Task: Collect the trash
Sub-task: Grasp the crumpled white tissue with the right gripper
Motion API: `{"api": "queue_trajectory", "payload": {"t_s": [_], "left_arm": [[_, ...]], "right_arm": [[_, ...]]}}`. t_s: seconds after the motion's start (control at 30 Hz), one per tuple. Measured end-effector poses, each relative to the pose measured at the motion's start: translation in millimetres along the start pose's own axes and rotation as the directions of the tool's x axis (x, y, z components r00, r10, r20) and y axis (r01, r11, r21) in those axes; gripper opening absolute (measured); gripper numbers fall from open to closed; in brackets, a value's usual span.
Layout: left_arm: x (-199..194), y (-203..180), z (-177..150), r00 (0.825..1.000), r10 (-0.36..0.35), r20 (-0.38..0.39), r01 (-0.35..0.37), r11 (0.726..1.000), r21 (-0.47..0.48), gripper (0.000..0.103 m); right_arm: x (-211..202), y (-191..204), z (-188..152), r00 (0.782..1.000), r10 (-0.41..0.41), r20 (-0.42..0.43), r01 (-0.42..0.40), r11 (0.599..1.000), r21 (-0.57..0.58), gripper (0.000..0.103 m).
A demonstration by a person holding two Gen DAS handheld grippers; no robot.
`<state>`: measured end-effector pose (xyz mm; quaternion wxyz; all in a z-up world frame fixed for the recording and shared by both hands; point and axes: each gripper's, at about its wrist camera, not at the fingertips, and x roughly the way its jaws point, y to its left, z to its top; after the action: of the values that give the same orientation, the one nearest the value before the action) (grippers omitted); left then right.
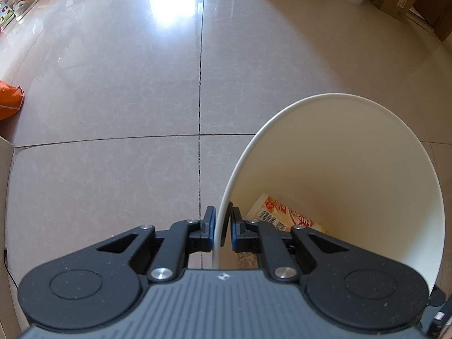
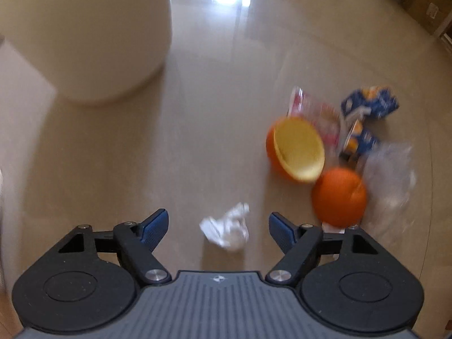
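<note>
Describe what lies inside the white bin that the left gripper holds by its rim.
Inside the white bin lies one printed wrapper with a barcode, near the bottom. The left gripper and its fingers cover the bin's nearest part, so anything lying there cannot be seen.

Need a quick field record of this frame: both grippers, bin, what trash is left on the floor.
left gripper: shut on rim of white plastic bin
bin contents: orange-and-white printed wrapper
right gripper: open, above crumpled white paper ball, pads not touching it
floor trash: two hollow orange peel halves, blue-and-orange crushed carton, red-and-white wrapper, clear plastic bag
surface: glossy beige tile floor
image quality: right wrist view motion-blurred
</note>
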<state>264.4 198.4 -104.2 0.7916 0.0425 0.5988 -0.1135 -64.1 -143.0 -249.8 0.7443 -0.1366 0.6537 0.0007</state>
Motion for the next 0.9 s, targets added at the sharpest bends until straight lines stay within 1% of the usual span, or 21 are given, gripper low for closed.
{"api": "queue_trajectory", "payload": {"t_s": [0.07, 0.17, 0.3, 0.33, 0.47, 0.57, 0.63, 0.77, 0.83, 0.9], "left_arm": [[-0.4, -0.7, 0.9, 1.0, 0.004, 0.0, -0.004, 1.0, 0.003, 0.009], [-0.5, -1.0, 1.3, 1.0, 0.003, -0.001, -0.003, 1.0, 0.0, 0.009], [-0.4, -0.2, 1.2, 1.0, 0.0, -0.002, -0.001, 1.0, -0.004, 0.009], [-0.4, -0.1, 1.2, 1.0, 0.0, -0.002, 0.0, 1.0, -0.004, 0.009], [-0.3, 0.7, 1.2, 1.0, -0.003, -0.003, 0.003, 1.0, -0.01, 0.009], [-0.2, 1.7, 0.6, 1.0, -0.006, -0.003, 0.006, 1.0, -0.013, 0.009], [0.1, 1.8, 0.4, 1.0, -0.005, -0.003, 0.005, 1.0, -0.011, 0.009], [0.4, 1.4, 0.2, 1.0, -0.004, -0.004, 0.004, 1.0, -0.01, 0.009], [0.7, 1.3, 0.5, 1.0, -0.005, -0.005, 0.004, 1.0, -0.012, 0.009], [0.9, 1.4, 0.5, 1.0, -0.005, -0.005, 0.005, 1.0, -0.014, 0.009]], "right_arm": [[11.8, -1.7, -5.9, 1.0, -0.006, -0.022, 0.006, 1.0, 0.007, 0.079], [27.9, -8.2, -9.1, 0.999, 0.005, -0.049, -0.003, 0.999, 0.046, 0.076], [43.8, -14.3, -8.0, 0.998, 0.009, -0.07, -0.004, 0.997, 0.073, 0.073], [47.4, -15.3, -8.2, 0.997, 0.013, -0.078, -0.007, 0.997, 0.078, 0.07], [57.8, -17.7, -6.6, 0.995, 0.017, -0.101, -0.009, 0.997, 0.082, 0.066], [64.7, -23.5, -5.9, 0.993, 0.032, -0.11, -0.022, 0.995, 0.099, 0.062], [66.5, -23.9, -5.1, 0.992, 0.046, -0.118, -0.034, 0.994, 0.105, 0.055], [69.9, -25.1, -3.0, 0.988, 0.061, -0.14, -0.048, 0.994, 0.098, 0.047], [70.5, -25.7, 0.4, 0.985, 0.071, -0.156, -0.056, 0.993, 0.099, 0.035], [69.6, -26.8, 3.5, 0.982, 0.08, -0.171, -0.062, 0.992, 0.112, 0.034]]}}
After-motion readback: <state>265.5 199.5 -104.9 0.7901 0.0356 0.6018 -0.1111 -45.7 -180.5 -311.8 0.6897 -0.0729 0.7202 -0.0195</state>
